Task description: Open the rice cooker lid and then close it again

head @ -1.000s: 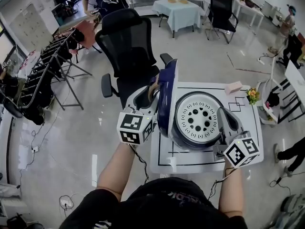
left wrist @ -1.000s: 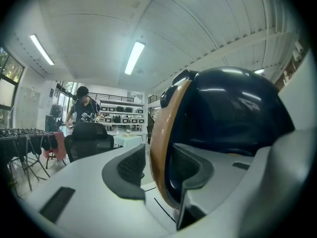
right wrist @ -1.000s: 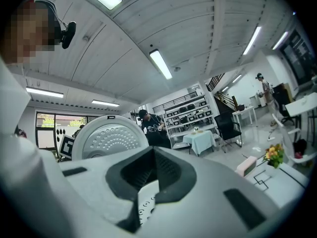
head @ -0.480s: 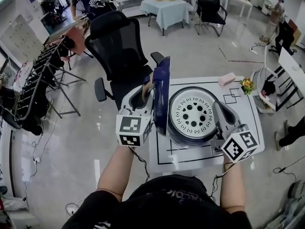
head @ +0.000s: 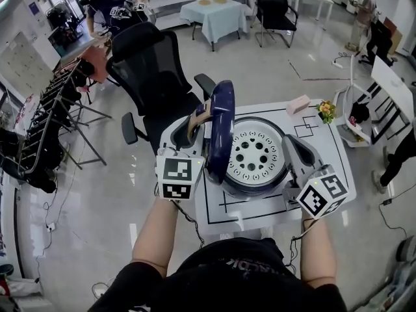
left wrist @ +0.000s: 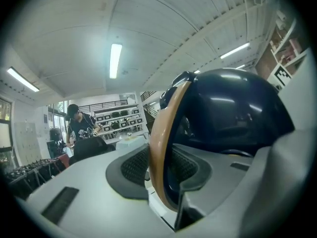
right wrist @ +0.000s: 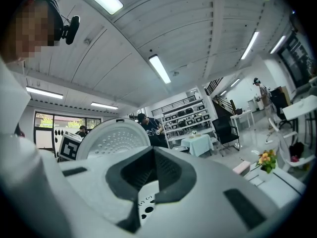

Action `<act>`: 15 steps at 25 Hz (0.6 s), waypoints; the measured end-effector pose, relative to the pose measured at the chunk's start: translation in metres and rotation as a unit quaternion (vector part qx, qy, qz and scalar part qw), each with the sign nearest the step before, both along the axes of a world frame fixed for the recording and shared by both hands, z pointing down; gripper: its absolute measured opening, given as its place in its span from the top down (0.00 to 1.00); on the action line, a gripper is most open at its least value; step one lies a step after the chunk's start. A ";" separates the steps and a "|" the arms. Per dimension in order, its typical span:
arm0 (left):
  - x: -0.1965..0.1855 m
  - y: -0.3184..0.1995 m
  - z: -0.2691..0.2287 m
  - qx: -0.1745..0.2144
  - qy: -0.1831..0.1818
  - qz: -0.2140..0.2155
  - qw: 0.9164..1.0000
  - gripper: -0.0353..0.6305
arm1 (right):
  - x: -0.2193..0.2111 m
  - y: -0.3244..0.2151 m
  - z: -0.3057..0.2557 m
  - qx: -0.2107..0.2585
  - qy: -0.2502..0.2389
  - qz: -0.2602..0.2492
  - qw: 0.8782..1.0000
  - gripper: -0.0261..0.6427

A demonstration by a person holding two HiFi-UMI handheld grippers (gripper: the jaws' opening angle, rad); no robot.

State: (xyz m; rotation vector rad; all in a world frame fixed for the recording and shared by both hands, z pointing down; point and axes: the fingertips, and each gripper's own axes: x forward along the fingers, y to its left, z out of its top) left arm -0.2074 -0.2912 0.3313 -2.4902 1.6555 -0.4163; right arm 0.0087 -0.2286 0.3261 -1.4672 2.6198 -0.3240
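Two claws are working a rice cooker (head: 250, 188) on the white tabletop (head: 328, 158). The cooker's navy lid (head: 221, 129) is swung up and stands open on its left side. The left claw (head: 194, 123) sits just left of the cooker, clamped on the tan handle (left wrist: 161, 148) behind the lid. The right claw (head: 290, 149) is just right of the cooker, pressed together and holding nothing.

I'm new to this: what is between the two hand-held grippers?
The rice cooker, its lid raised on edge, shown in the head view. The left hand-held gripper grips the lid; the right hand-held gripper is shut, empty.
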 end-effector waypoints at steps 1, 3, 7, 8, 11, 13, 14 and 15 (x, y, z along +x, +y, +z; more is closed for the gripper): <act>0.005 0.001 0.001 0.000 -0.007 0.000 1.000 0.77 | 0.005 0.001 0.000 0.001 0.000 -0.002 1.000 0.96; 0.020 0.002 0.003 0.001 -0.022 0.001 1.000 0.77 | 0.018 0.001 -0.001 0.005 0.002 -0.006 1.000 0.96; 0.038 0.002 0.003 0.003 -0.058 0.004 0.998 0.77 | 0.025 -0.003 -0.007 0.009 0.007 -0.019 1.000 0.96; 0.039 0.002 0.002 0.003 -0.065 0.005 0.998 0.77 | 0.022 -0.004 -0.009 0.009 0.008 -0.022 1.000 0.96; 0.045 0.002 0.002 0.003 -0.090 0.009 0.996 0.77 | 0.021 -0.007 -0.012 0.008 0.007 -0.027 1.000 0.96; 0.052 0.003 0.002 0.004 -0.106 0.011 0.994 0.76 | 0.023 -0.007 -0.012 0.009 0.006 -0.030 0.999 0.96; 0.056 0.003 0.003 0.005 -0.116 0.012 0.993 0.76 | 0.025 -0.008 -0.012 0.009 0.006 -0.033 0.999 0.96; 0.059 0.004 0.004 0.006 -0.127 0.012 0.992 0.76 | 0.026 -0.008 -0.012 0.010 0.006 -0.035 0.999 0.96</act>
